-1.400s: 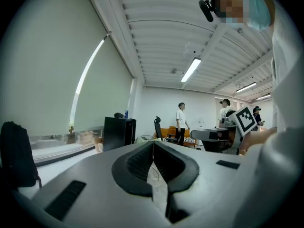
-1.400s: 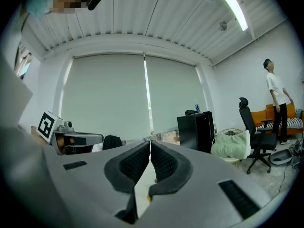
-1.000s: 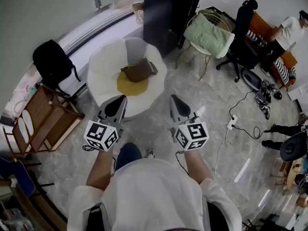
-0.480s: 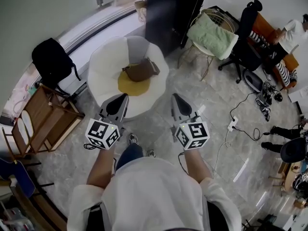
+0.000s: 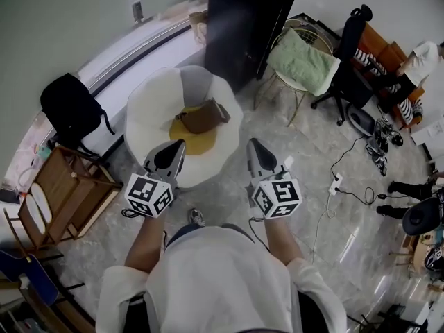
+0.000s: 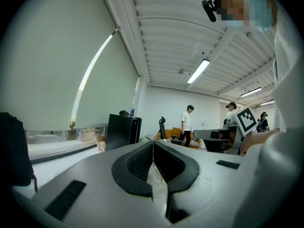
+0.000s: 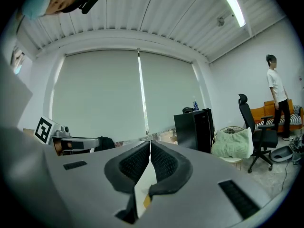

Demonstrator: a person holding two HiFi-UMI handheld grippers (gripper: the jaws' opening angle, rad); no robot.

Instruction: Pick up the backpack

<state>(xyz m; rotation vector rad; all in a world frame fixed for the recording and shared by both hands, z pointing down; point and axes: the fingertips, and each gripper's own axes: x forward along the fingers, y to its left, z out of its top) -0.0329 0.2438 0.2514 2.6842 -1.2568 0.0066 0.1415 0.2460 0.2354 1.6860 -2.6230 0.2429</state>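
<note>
A black backpack (image 5: 69, 109) stands upright by the window ledge at the left of the head view; its edge shows at the far left of the left gripper view (image 6: 12, 151). A brown bag (image 5: 202, 116) lies on a yellow cushion (image 5: 186, 129) in a round white chair (image 5: 149, 106). My left gripper (image 5: 173, 146) is shut and empty, its tips over the chair's near rim. My right gripper (image 5: 253, 144) is shut and empty, just right of the chair. Both point level, and the pads meet in the left gripper view (image 6: 153, 144) and the right gripper view (image 7: 150, 144).
A black cabinet (image 5: 243, 19) stands behind the chair. A wire chair with a green cushion (image 5: 302, 61) and a black office chair (image 5: 350, 47) are at the right. A wooden rack (image 5: 62, 193) sits left. A power strip (image 5: 336, 180) with cables lies on the floor. People (image 5: 416, 54) are far right.
The person has stepped forward: the white chair and the black backpack have slid down the head view, closer to both grippers. Both grippers stayed shut and side by side.
</note>
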